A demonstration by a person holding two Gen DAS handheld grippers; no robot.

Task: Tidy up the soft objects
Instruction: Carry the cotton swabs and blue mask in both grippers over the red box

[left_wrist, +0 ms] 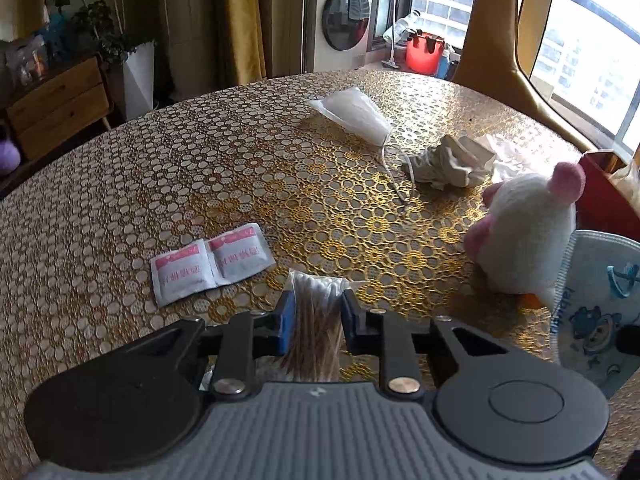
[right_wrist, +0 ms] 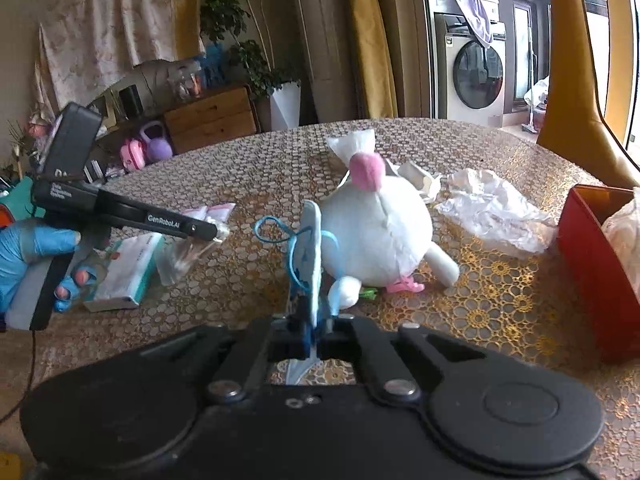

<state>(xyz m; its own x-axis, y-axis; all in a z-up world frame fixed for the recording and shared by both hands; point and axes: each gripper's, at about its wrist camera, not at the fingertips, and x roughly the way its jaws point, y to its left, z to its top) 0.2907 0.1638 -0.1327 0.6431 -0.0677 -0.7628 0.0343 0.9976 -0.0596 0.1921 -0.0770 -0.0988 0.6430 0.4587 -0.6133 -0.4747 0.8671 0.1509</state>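
My left gripper [left_wrist: 316, 312] is shut on a clear bag of cotton swabs [left_wrist: 316, 320] and holds it just above the table; it also shows in the right wrist view [right_wrist: 208, 234] at the left, bag [right_wrist: 180, 258] hanging from it. My right gripper [right_wrist: 316, 326] is shut on a blue and white child's face mask [right_wrist: 308, 256], held on edge; the mask shows at the right edge of the left wrist view [left_wrist: 596, 312]. A white plush toy with pink ears [right_wrist: 378, 232] [left_wrist: 524, 232] lies on the table just beyond the mask.
A red box [right_wrist: 592, 264] stands at the right. Crumpled white plastic [right_wrist: 496, 208], a grey cloth [left_wrist: 452, 164], a white pouch with a string [left_wrist: 356, 114] and twin wipe sachets [left_wrist: 208, 266] lie on the gold lace tablecloth [left_wrist: 160, 168]. A small carton [right_wrist: 128, 272] lies at left.
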